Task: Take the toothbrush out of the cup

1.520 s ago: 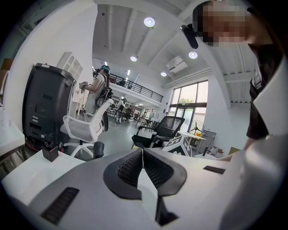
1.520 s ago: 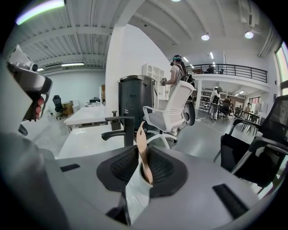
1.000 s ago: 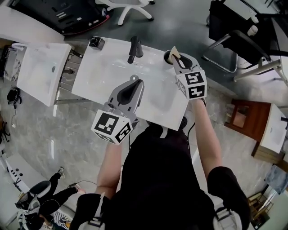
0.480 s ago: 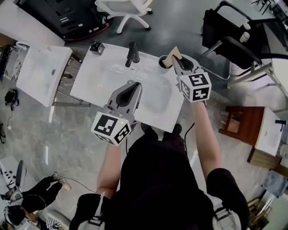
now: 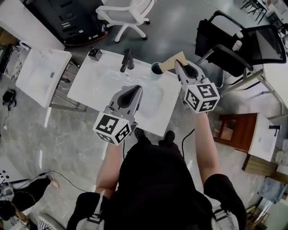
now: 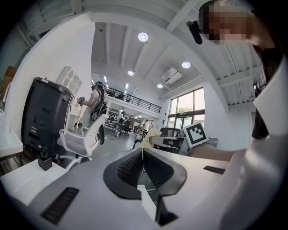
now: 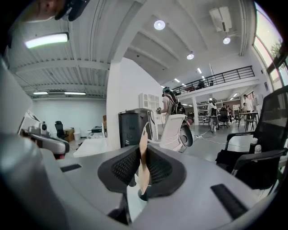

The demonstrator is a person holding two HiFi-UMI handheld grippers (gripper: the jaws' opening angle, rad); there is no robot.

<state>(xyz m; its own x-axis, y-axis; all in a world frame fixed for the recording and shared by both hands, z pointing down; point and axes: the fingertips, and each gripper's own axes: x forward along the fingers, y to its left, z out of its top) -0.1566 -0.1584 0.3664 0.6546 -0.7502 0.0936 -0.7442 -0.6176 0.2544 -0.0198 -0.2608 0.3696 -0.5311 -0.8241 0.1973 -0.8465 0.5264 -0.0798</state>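
A teal cup (image 5: 156, 68) stands at the far right corner of the white washbasin top (image 5: 96, 78). The toothbrush (image 5: 173, 62) shows as a flat tan piece. My right gripper (image 5: 178, 65) is shut on it just right of the cup, and its free end reaches toward the cup's rim. In the right gripper view the tan toothbrush (image 7: 143, 167) stands pinched between the jaws of my right gripper (image 7: 143, 150). My left gripper (image 5: 135, 92) hovers over the basin, shut on nothing; in its own view this left gripper (image 6: 142, 155) has its jaws meeting at the tip.
A black faucet (image 5: 126, 59) and a small black box (image 5: 95, 54) stand at the basin's back edge. A second white basin unit (image 5: 38, 74) is at left. A white swivel chair (image 5: 123, 13) and a black chair (image 5: 234, 45) stand beyond, a wooden cabinet (image 5: 231, 128) at right.
My right gripper has drawn the tan toothbrush up and to the right, away from the cup's mouth. The left gripper has kept its place over the basin.
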